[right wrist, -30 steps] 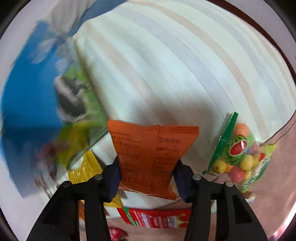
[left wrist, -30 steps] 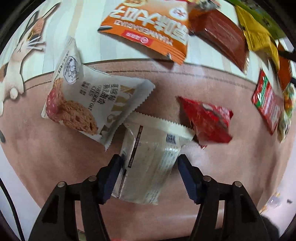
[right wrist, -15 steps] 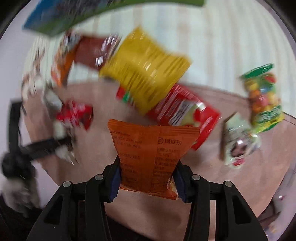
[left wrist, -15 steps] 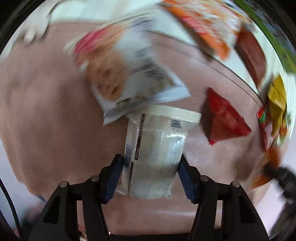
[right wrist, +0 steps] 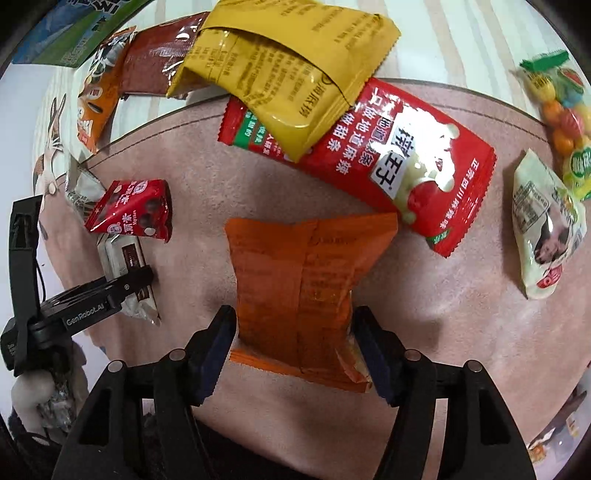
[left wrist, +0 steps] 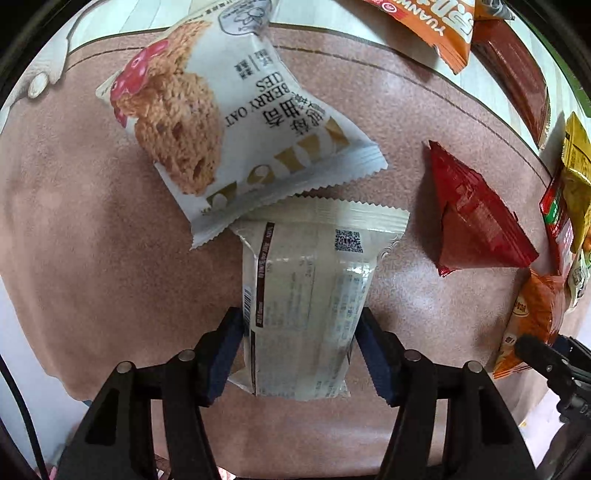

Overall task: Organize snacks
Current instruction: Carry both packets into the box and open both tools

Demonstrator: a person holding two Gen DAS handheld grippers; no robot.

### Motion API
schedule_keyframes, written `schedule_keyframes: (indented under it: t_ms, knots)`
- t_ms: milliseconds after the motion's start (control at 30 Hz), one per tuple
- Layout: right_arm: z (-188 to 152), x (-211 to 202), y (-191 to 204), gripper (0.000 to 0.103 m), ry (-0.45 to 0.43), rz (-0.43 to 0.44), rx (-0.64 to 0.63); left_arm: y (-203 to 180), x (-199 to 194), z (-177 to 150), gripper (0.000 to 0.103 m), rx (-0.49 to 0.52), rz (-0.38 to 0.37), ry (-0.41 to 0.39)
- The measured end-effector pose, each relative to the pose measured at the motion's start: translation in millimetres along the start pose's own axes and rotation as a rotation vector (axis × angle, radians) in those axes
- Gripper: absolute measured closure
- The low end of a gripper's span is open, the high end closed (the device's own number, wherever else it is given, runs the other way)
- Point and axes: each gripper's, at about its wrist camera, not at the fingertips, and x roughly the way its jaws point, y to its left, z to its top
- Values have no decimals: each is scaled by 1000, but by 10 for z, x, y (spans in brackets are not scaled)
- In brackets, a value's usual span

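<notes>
My left gripper (left wrist: 301, 350) is shut on a cream snack packet (left wrist: 308, 295), held low over the brown mat (left wrist: 74, 221); its far edge lies under a white oat cookie packet (left wrist: 221, 125). My right gripper (right wrist: 295, 343) is shut on an orange snack packet (right wrist: 303, 291) over the same mat (right wrist: 461, 314). The left gripper also shows in the right wrist view (right wrist: 122, 288) at left, the orange packet in the left wrist view (left wrist: 532, 317) at right.
A red triangular packet (left wrist: 476, 221) lies right of the cream one, also in the right view (right wrist: 133, 210). A long red packet (right wrist: 388, 155) lies under a yellow packet (right wrist: 280, 70). A pale packet (right wrist: 543, 229), candy bag (right wrist: 561, 107), brown packet (right wrist: 155, 59) and orange packet (left wrist: 436, 18) lie around.
Both grippers kept their packets. The right gripper swung from the striped cloth over the brown mat and lowered. The left gripper moved closer to the cookie packet.
</notes>
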Motion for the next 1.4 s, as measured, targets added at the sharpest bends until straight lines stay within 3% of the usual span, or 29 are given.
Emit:
schedule_keyframes:
  t_ms: [100,300,467,733,1033,1200,1300,1400]
  knots:
    - [-41,30,13,44,-52,-23,-8,63,-111,25,44,13,39,-23]
    - [-162,10,58,50,-82,-12,-10,-97,-209,-131,45,27,42,-40]
    - [-186,-203,175,50,-98,38,-35,-85,-497,-275,45,57,8,-52]
    - [-236,-853,367,50,-178,127,-106,-269,-1184,-453,50,112,-112,-114]
    - [-167,-1403,417,50,-279,181,-106,-501,-1635,-273,50,147,-152,-195]
    - [-95,-1505,298,50,-303,185,-80,-482,-1635,-90,51,156,-150,-197]
    - [-25,-1534,360,50,-320,205,-70,-482,-1883,-54,51,170,-171,-250]
    - [42,-1829,371,50,-378,235,-72,-518,-2308,65,51,184,-204,-336]
